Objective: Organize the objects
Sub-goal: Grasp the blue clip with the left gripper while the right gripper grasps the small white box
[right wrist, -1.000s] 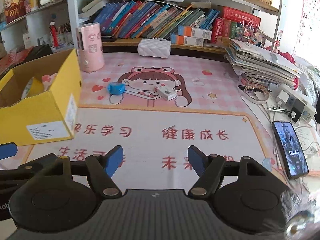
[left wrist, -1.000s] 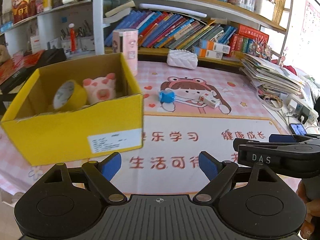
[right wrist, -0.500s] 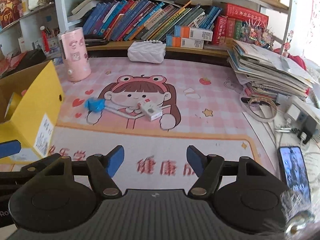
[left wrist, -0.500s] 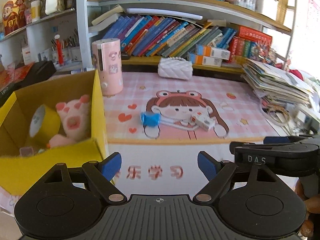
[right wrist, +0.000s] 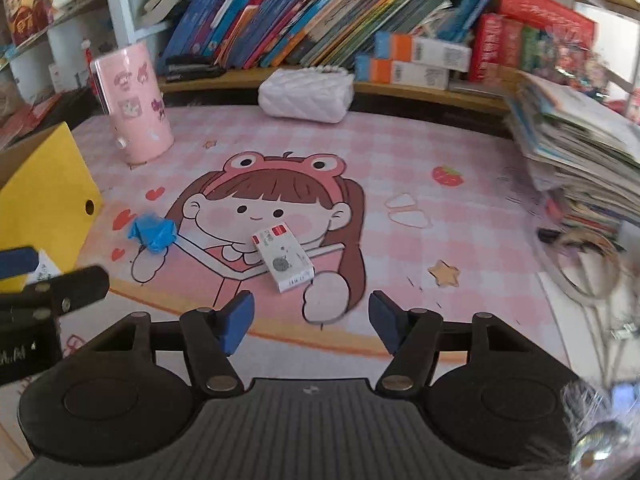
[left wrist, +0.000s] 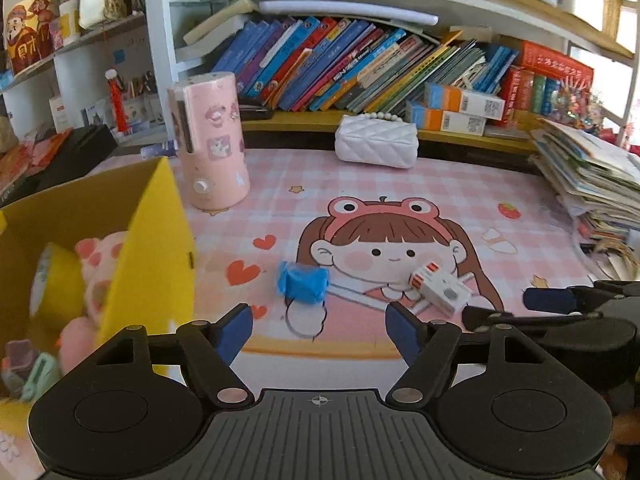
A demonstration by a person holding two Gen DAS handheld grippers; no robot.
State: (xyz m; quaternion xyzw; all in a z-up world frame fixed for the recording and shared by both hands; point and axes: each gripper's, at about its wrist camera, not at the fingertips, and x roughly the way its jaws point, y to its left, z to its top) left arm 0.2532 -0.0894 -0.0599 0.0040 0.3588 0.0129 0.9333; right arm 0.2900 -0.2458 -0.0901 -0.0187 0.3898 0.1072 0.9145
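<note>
Both grippers have moved forward over the desk mat since the earlier pictures, so the small things on the mat now look larger and closer, and the yellow box [left wrist: 160, 248] has slid to the left edge of both views.

The left gripper [left wrist: 319, 330] hangs above the pink mat [left wrist: 440, 184] with its jaws wide open and nothing between them. A crumpled blue wrapper [left wrist: 303, 286] lies on the mat just ahead of it, between the two blue pads. To the right of the wrapper lies a small white box [left wrist: 439, 289] with red marks.

The right gripper [right wrist: 311, 326] also has open, empty jaws. The small white box [right wrist: 283, 256] lies just ahead of its gap, on the cartoon girl printed on the mat, and the blue wrapper [right wrist: 153, 232] lies to the left, near the yellow box [right wrist: 44, 196].

Inside the yellow box, in the left view, I see a roll of yellow tape [left wrist: 52, 280] and a pink plush toy [left wrist: 100, 264], touching each other.

At the back of the mat stand a pink cylinder [left wrist: 211, 148] and a white quilted purse [left wrist: 376, 146], below a shelf of books [left wrist: 340, 68]. A stack of papers [left wrist: 588, 176] lies at the right.
</note>
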